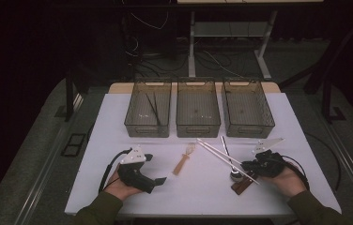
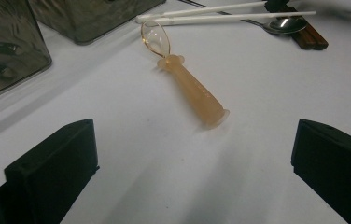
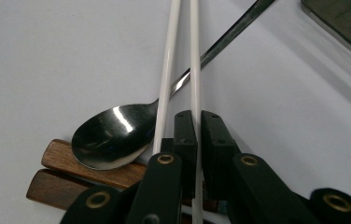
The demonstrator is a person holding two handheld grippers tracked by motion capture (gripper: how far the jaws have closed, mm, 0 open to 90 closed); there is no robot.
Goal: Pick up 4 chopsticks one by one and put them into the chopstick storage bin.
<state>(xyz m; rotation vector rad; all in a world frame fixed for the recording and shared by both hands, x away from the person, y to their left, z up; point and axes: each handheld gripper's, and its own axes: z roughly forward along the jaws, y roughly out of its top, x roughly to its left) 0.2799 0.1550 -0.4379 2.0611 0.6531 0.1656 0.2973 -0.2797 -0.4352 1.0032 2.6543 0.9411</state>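
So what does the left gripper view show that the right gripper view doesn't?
Left gripper view: an amber plastic spoon ahead of the open jaws of the left hand-held gripper. Right gripper view: the right hand-held gripper shut on one white chopstick. Both: that chopstick and its twin, the metal spoon, brown wooden pieces, a grey bin.

In the right gripper view we lose the lower end of one white chopstick (image 3: 195,70) between the jaws, and the wooden pieces (image 3: 71,175) run under the metal spoon (image 3: 110,135). In the high view, what lies inside the left bin (image 1: 148,108) is too dim; perhaps dark sticks. Picture edges crop both sleeves.
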